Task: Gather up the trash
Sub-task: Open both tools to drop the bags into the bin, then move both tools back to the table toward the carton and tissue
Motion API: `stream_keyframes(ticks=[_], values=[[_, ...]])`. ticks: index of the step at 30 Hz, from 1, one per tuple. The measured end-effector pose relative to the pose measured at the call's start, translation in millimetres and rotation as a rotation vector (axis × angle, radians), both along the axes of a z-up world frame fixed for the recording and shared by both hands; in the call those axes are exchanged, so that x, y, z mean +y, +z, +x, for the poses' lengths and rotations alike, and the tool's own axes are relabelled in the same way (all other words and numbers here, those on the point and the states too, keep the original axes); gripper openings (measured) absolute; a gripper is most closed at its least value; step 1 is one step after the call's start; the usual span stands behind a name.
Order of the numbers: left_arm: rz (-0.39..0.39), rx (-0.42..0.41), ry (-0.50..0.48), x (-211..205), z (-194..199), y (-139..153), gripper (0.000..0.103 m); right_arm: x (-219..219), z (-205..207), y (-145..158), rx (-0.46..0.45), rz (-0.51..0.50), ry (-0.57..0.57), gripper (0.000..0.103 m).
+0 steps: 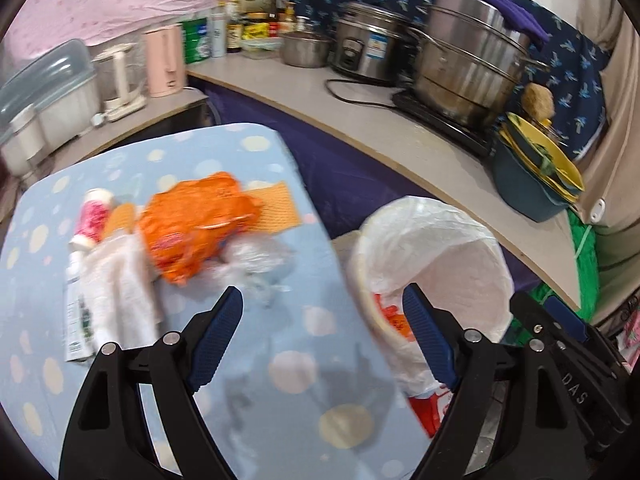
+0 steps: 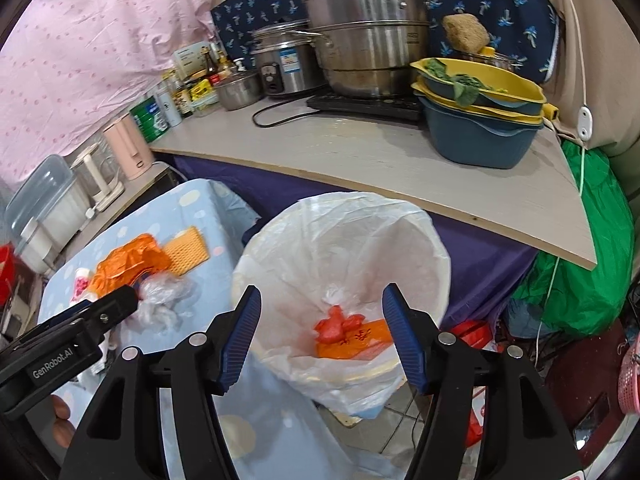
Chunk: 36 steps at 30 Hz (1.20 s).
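Observation:
Trash lies on a table with a light blue dotted cloth [image 1: 280,364]: an orange plastic bag [image 1: 196,224], a crumpled clear plastic bag [image 1: 260,264], a white tissue [image 1: 120,280], a pink-and-white bottle [image 1: 94,216], a white tube [image 1: 76,312] and an orange waffle cloth [image 1: 276,208]. A bin lined with a white bag [image 1: 432,248] stands right of the table; in the right wrist view [image 2: 344,248] it holds red and orange trash [image 2: 348,332]. My left gripper [image 1: 322,308] is open and empty, just short of the clear bag. My right gripper [image 2: 322,308] is open and empty over the bin.
A grey counter [image 2: 360,152] behind carries steel pots [image 2: 360,28], a rice cooker [image 2: 280,68], stacked blue and yellow basins [image 2: 480,120], bottles and a pink kettle [image 1: 164,60]. A green bag [image 2: 580,272] sits on the floor at right.

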<state>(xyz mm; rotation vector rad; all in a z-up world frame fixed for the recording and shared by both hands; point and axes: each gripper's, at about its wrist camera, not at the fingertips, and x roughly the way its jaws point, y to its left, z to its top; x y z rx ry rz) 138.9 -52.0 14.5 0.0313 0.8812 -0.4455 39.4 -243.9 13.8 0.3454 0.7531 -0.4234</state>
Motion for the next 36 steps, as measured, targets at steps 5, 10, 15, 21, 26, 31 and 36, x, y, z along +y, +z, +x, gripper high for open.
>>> stream_keyframes(ticks=[5, 10, 15, 21, 26, 31, 36], values=[[0.023, -0.013, 0.121, 51, -2, -2, 0.087, 32, 10, 0, 0.008, -0.001, 0.065, 0.062], [0.055, -0.004, 0.206, 92, -1, -11, 0.088, 67, 22, -5, 0.026, -0.004, 0.133, 0.062], [0.052, 0.038, 0.282, 131, 0, -25, 0.09, 98, 32, -13, 0.048, 0.001, 0.189, 0.062], [0.036, 0.08, 0.333, 165, 1, -40, 0.093, 129, 42, -25, 0.081, 0.01, 0.249, 0.062], [0.022, 0.109, 0.357, 181, 4, -49, 0.093, 148, 48, -37, 0.112, 0.029, 0.296, 0.062], [0.028, 0.126, 0.388, 199, 6, -58, 0.093, 168, 58, -44, 0.13, 0.035, 0.346, 0.062], [0.023, 0.148, 0.44, 221, 11, -63, 0.093, 194, 74, -50, 0.138, 0.063, 0.417, 0.062]])
